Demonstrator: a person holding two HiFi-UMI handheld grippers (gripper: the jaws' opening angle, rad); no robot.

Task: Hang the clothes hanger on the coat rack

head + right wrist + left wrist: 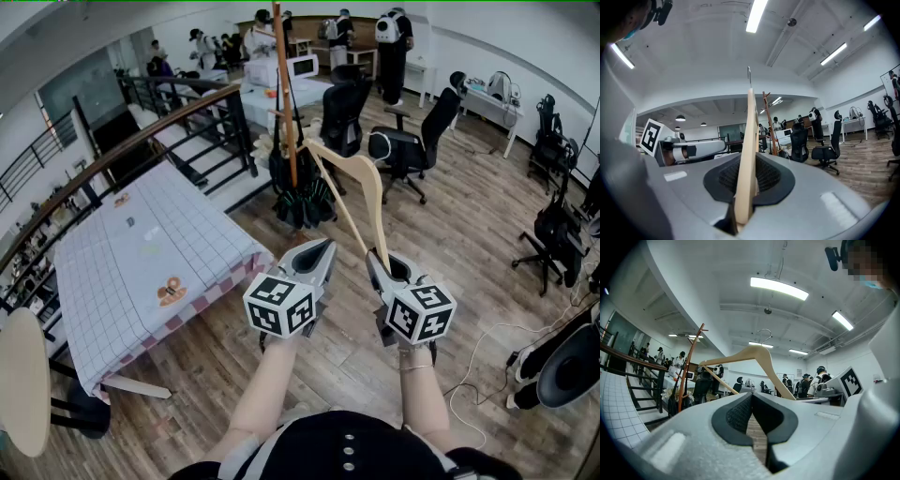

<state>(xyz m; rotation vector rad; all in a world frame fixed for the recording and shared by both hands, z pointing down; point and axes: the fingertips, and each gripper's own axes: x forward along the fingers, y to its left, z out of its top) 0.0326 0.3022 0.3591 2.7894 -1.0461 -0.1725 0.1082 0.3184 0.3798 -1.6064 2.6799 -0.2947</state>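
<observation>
Wood dominates the working pair.

**Head view.** The pale wooden clothes hanger (349, 178) lies on the person's side of the brown wooden coat rack pole (284, 103) and slightly to its right. The right gripper (380, 261) holds the lower end of one hanger arm. The hanger's long axis runs from that gripper up and away toward the coat rack. The left gripper (323, 247) sits just beside the right one and is clear of the hanger.

**Left gripper view.** The fingers (736, 413) are closed together with nothing between them. The hanger (759, 355) crosses ahead and above. Its far arm tip is just beside the coat rack (691, 364); contact cannot be confirmed.

**Right gripper view.** The fingers (774, 176) are clenched on the hanger arm (749, 136), which is seen edge-on and rising. The metal hook (749, 71) is at its top. The coat rack (768, 119) stands beyond, just right of the hanger line.

**Judgement.** The right gripper carries the hanger alone. The coming move calls for advancing it until the hook clears a peg on the coat rack.
</observation>
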